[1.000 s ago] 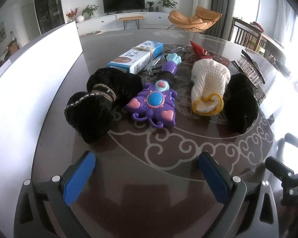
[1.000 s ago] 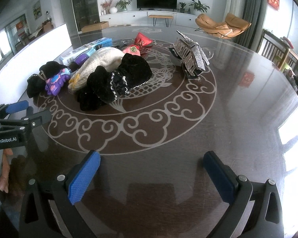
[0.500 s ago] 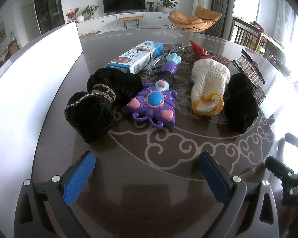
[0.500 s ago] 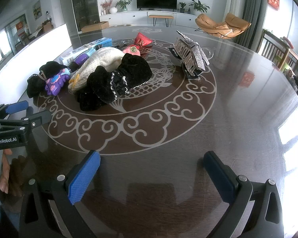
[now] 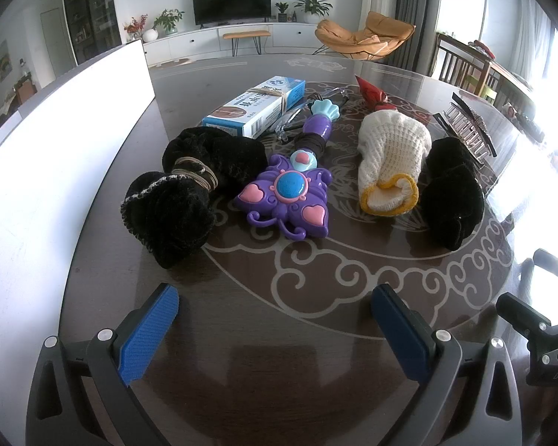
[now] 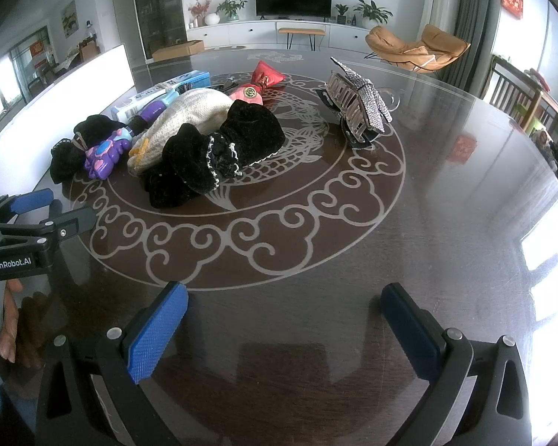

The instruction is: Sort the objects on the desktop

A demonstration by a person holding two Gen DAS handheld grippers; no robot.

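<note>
On the dark round table point(image 5: 316, 334) lie a black scrunchie point(image 5: 189, 189) at the left, a purple butterfly wand toy point(image 5: 290, 193), a cream knitted glove point(image 5: 388, 160) and a second black scrunchie point(image 5: 450, 193). A blue-and-white box point(image 5: 256, 106) and a red pouch point(image 5: 372, 93) sit behind them. My left gripper point(image 5: 275, 319) hovers open in front of the toy, holding nothing. My right gripper point(image 6: 284, 319) is open and empty, well short of the black scrunchie point(image 6: 223, 152). A large rhinestone hair clip point(image 6: 357, 104) stands to the right of the pile.
A white board point(image 5: 55, 156) runs along the table's left edge. The left gripper point(image 6: 29, 219) and a hand point(image 6: 7, 319) show at the left of the right wrist view. Chairs point(image 6: 520, 100) stand beyond the table's right side. Bare tabletop point(image 6: 446, 223) spreads to the right.
</note>
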